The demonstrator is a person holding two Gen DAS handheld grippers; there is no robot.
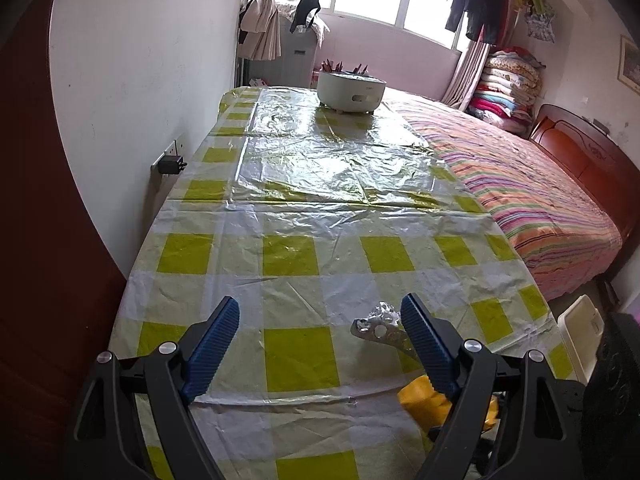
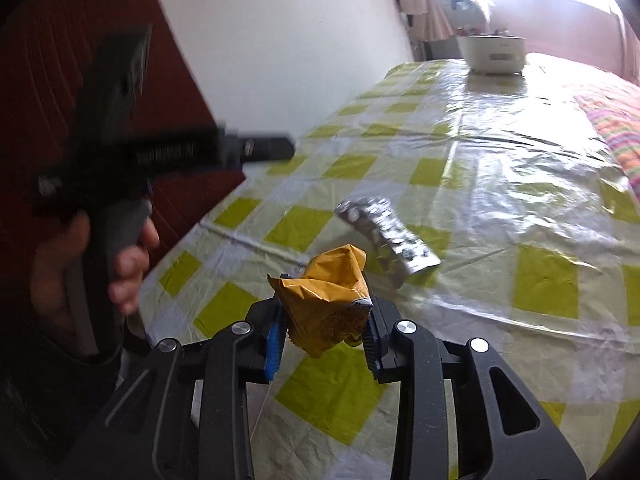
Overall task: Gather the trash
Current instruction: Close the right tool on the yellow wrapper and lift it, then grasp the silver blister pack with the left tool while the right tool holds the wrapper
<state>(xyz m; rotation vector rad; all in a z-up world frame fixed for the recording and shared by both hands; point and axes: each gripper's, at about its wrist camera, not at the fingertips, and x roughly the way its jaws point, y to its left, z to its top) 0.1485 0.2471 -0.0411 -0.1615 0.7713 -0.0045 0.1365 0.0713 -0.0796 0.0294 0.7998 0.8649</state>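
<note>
The right gripper (image 2: 324, 330) has its jaws clamped on a yellow wrapper (image 2: 332, 304), held just above the bench (image 2: 500, 184). The left gripper (image 1: 320, 344) has its jaws wide apart. A silver pill strip (image 2: 386, 236) lies on the bench, near the wrapper.

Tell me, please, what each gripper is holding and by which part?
The right gripper pinches the yellow wrapper by its lower crumpled end; the left gripper is open, holding nothing.
</note>
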